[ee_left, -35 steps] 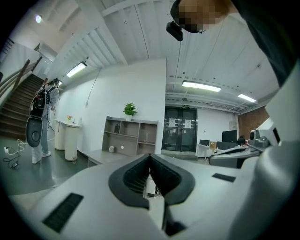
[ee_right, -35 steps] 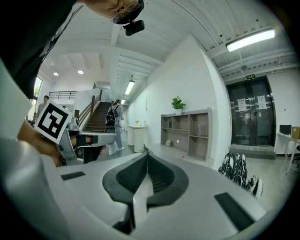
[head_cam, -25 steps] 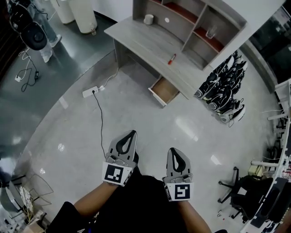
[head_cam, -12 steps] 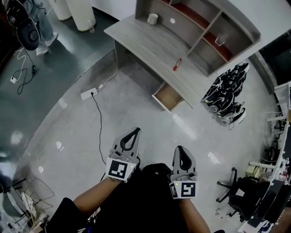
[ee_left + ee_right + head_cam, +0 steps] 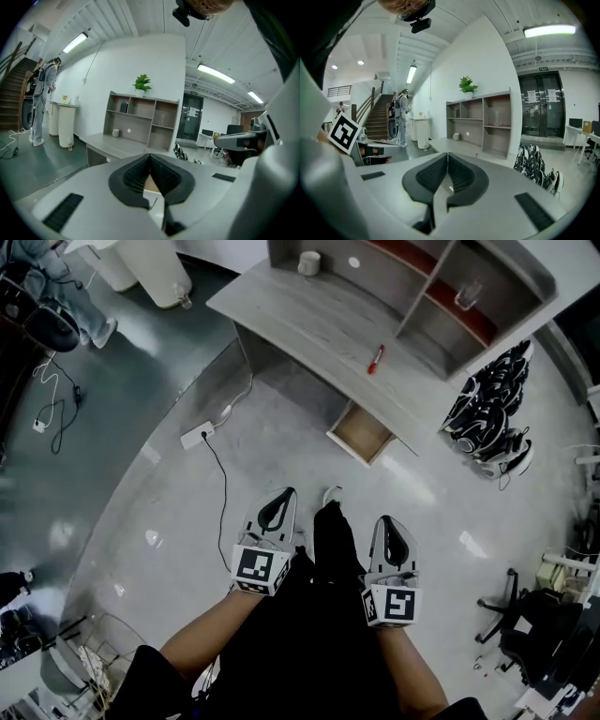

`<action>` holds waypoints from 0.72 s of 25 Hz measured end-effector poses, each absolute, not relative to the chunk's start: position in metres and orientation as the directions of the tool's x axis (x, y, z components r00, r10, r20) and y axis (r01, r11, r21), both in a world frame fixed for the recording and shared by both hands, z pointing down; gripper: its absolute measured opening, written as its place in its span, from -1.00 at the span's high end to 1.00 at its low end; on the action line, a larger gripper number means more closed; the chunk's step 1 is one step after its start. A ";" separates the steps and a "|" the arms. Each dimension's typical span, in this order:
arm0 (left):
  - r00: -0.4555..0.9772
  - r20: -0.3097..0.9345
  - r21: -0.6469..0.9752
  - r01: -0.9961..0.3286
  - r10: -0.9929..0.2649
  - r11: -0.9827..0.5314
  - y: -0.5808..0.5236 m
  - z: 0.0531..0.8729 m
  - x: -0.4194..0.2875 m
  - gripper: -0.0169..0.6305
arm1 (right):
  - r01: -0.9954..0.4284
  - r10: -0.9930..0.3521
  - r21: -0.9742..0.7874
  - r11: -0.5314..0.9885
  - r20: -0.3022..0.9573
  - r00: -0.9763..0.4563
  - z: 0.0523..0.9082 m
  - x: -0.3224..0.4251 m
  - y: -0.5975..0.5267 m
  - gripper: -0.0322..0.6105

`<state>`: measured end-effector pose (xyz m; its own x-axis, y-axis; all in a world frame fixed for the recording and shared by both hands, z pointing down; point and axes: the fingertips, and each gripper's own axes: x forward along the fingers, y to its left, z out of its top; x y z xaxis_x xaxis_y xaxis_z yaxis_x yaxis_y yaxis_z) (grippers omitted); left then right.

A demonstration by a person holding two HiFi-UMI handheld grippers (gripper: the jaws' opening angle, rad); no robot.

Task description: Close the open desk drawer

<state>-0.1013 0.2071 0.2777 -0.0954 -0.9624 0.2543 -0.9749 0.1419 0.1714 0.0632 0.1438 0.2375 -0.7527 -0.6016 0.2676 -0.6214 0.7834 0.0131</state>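
A grey wooden desk (image 5: 309,315) with a shelf unit on top stands far ahead. Its drawer (image 5: 364,432) hangs open under the front edge, showing a brown inside. In the head view my left gripper (image 5: 287,493) and right gripper (image 5: 389,521) are held low in front of my body, well short of the desk. Both are shut with nothing between their tips. The left gripper view shows its tips (image 5: 150,154) meeting, with the desk (image 5: 117,144) beyond. In the right gripper view the tips (image 5: 447,153) also meet, and the desk (image 5: 454,145) lies ahead.
A red marker (image 5: 375,358) and a white cup (image 5: 308,262) lie on the desk. A power strip (image 5: 198,435) with a black cable crosses the floor at left. A pile of black gear (image 5: 492,413) sits right of the desk. An office chair (image 5: 525,634) stands at far right. A person (image 5: 42,101) stands at left.
I have walked closer to the desk, and the drawer now sits nearer in the head view. Both grippers moved forward and sank a little, staying shut.
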 end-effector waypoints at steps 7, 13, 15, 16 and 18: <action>-0.095 0.314 0.119 -0.983 -0.945 0.139 0.157 0.311 -0.119 0.91 | -0.617 -0.593 0.001 0.787 0.279 -0.755 0.272 0.040 0.081 0.84; -0.073 0.365 0.123 -0.984 -0.928 0.125 0.128 0.367 -0.131 0.91 | -0.642 -0.604 0.006 0.767 0.345 -0.719 0.333 0.042 0.045 0.84; -0.059 0.374 0.138 -0.983 -0.926 0.119 0.114 0.388 -0.132 0.91 | -0.640 -0.600 0.023 0.768 0.375 -0.707 0.361 0.046 0.034 0.84; -0.051 0.377 0.139 -0.984 -0.925 0.111 0.107 0.398 -0.133 0.91 | -0.640 -0.596 0.024 0.768 0.392 -0.701 0.375 0.049 0.030 0.84; -0.034 0.386 0.123 -0.989 -0.922 0.088 0.094 0.418 -0.133 0.91 | -0.639 -0.582 0.013 0.769 0.428 -0.692 0.404 0.053 0.026 0.84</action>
<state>-0.1326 0.0943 0.4181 -0.0337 -0.9218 0.3862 -0.9885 0.0876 0.1229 0.0527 0.0258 0.4040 -0.6918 -0.5819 0.4276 -0.6390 0.7691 0.0128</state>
